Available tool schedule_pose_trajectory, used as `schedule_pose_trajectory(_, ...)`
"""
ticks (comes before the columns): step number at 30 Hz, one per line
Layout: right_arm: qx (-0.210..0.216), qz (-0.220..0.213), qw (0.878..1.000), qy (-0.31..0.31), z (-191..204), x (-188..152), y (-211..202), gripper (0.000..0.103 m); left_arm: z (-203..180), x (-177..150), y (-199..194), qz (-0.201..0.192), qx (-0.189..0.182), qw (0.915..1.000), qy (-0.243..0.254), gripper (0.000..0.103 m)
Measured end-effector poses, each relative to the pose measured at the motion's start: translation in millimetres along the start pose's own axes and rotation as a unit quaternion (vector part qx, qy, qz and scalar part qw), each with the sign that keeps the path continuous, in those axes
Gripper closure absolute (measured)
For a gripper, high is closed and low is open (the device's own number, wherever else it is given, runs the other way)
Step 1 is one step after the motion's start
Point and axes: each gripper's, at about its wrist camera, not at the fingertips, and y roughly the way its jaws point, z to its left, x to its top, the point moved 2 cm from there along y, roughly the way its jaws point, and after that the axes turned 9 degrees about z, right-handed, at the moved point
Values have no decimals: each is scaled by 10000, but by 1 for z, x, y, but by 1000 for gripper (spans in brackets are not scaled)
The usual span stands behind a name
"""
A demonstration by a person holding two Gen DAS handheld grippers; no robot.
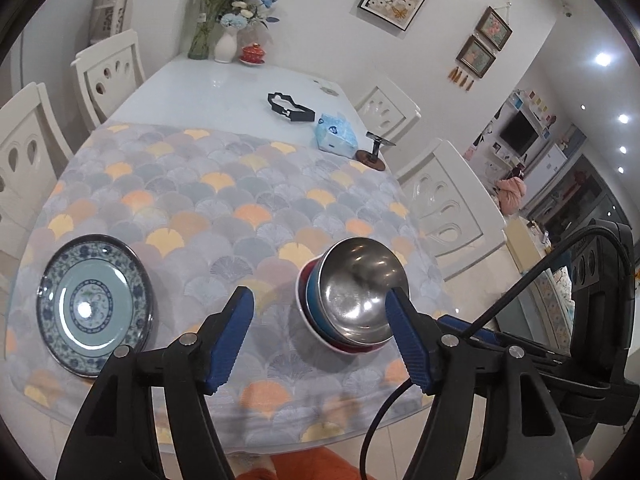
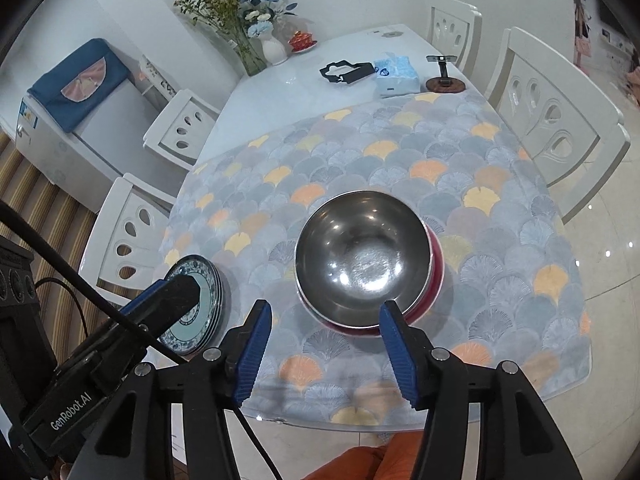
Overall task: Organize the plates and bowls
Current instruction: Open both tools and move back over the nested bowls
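Stack of bowls on the patterned cloth, toward the near right of the bench: steel bowl uppermost, nested in a blue bowl, then a red bowl with a white rim beneath (exact count of bowls below the steel one not resolvable). Blue-and-white plates lying flat on the cloth, well apart from the bowls, toward the near left edge; in right wrist view stacked rims visible at the plates' edge, partly hidden behind the left gripper body. Left gripper wide open, holding nothing, blue pads hanging above the cloth between plates and bowl stack; right pad appears just beside the steel bowl's rim, contact not determinable from this angle. Right gripper likewise wide open and empty, poised over the near side of the bowl stack, right pad overlapping the red bowl's near rim in the view (touching or merely in front: cannot tell). Far half of the bench bare of cloth: black strap-like object, blue tissue pack, small stand on a round wooden base, white vase with flowers, glass vase with greenery, red lidded cup on a saucer. White chairs on both long sides of the bench. Cable trailing from the gripper across the lower frame.
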Motion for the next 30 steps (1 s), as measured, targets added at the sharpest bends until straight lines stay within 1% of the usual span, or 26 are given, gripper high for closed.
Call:
schedule_pose_trajectory(8, -34, -23, 10000, 0, 5, -4, -2, 49, 5, -7, -6, -15, 11, 10000, -58, 36)
schedule_pose_trajectory(15, -76, 52, 9997, 226, -14, -8, -2, 48, 4, -11, -5, 43, 34, 9999, -88, 36)
schedule_pose_trajectory(20, -91, 94, 9992, 370, -29, -1, -1, 48, -2, -8, 0, 45, 237, 9997, 10, 36)
schedule_pose_trajectory(23, -150, 117, 9993, 315, -34, 5, 0, 48, -1, -3, 7, 108, 342, 9993, -53, 36)
schedule_pose_trajectory(26, -163, 156, 9992, 334, -39, 8, 0, 48, -1, 2, 16, 241, 322, 9991, -126, 36)
schedule_pose_trajectory(30, -193, 261, 9984, 461, -55, 17, 1, 48, -4, 8, 25, 321, 273, 9989, -207, 36)
